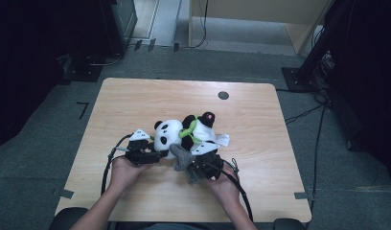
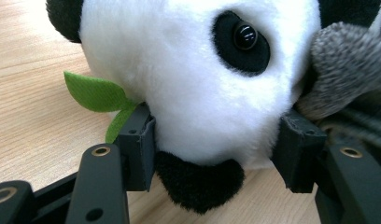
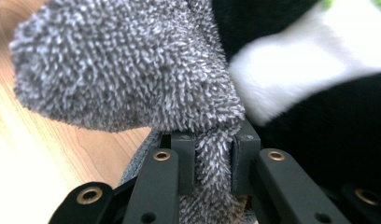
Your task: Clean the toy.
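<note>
Left tongs (image 2: 216, 144) clamp the panda's head (image 2: 202, 79); right tongs (image 3: 213, 161) pinch the grey sock (image 3: 132, 70), hiding its cuff.

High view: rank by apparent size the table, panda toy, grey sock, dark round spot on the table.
1. table
2. panda toy
3. grey sock, partly hidden by the right tool, so its full size is uncertain
4. dark round spot
</note>
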A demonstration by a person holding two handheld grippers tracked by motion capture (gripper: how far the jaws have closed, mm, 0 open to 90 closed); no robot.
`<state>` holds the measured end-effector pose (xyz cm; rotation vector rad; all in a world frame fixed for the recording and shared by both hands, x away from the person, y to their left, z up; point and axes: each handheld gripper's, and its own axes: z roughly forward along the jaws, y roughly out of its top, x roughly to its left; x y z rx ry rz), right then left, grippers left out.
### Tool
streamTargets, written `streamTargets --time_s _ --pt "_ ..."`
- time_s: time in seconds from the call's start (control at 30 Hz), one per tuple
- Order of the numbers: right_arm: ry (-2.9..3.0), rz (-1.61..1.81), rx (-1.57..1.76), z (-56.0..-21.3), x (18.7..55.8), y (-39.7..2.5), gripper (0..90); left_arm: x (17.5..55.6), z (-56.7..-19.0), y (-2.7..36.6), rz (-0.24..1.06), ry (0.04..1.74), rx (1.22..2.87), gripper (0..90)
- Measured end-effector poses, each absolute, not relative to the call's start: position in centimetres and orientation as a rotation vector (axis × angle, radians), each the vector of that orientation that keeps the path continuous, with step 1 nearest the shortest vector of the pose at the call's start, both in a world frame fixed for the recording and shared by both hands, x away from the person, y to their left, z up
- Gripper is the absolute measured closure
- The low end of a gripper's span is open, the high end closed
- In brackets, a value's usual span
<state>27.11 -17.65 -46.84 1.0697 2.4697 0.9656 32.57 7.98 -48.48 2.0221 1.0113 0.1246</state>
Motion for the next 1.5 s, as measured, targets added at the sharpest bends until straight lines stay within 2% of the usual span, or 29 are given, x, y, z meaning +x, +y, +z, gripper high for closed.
streamTargets --time_s 0.73,1.5 --pt "2.292 1.034 1.125 -42.8 25.7 -23.0 76.6 32.8 -48.5 8.2 0.094 1.029 1.997 40.3" --pt "2.184 1.085 1.185 -39.4 26.1 -25.1 75.9 32.8 -48.6 8.3 0.088 1.030 1.987 38.3"
